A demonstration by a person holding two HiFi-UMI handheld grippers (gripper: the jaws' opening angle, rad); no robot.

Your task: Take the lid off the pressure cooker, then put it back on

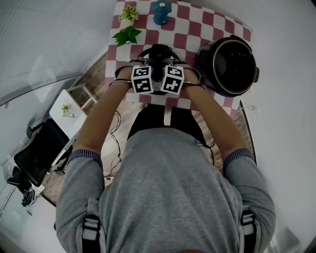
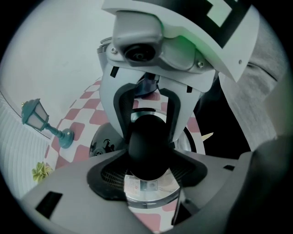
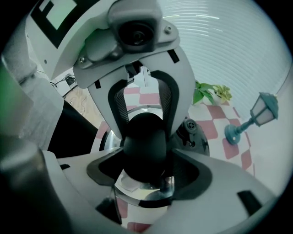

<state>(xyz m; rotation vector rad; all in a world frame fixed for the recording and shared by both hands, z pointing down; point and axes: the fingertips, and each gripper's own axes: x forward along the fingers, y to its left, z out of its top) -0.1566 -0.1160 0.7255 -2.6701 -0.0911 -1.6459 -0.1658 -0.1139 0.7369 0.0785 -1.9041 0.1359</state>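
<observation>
The pressure cooker's pot [image 1: 232, 64] stands uncovered on the right of the checked tablecloth [image 1: 197, 29]. Its lid, steel-rimmed [image 2: 151, 194] [image 3: 146, 185] with a black top, is over the cloth left of the pot, mostly hidden under my hands in the head view. I cannot tell whether it rests on the cloth. Both grippers point steeply down and face each other across the lid's round black knob [image 2: 146, 151] [image 3: 144, 146]. My left gripper [image 1: 154, 58] [image 2: 147, 178] and right gripper [image 1: 165, 58] [image 3: 145, 176] each have their pads against the knob's sides.
A teal lantern ornament [image 1: 161, 11] [image 2: 39, 116] [image 3: 256, 114] and two small green plants [image 1: 128, 12] [image 1: 127, 35] stand at the cloth's far end. Left of the table, on the floor, are a white stool [image 1: 69, 106] and a black chair [image 1: 39, 148].
</observation>
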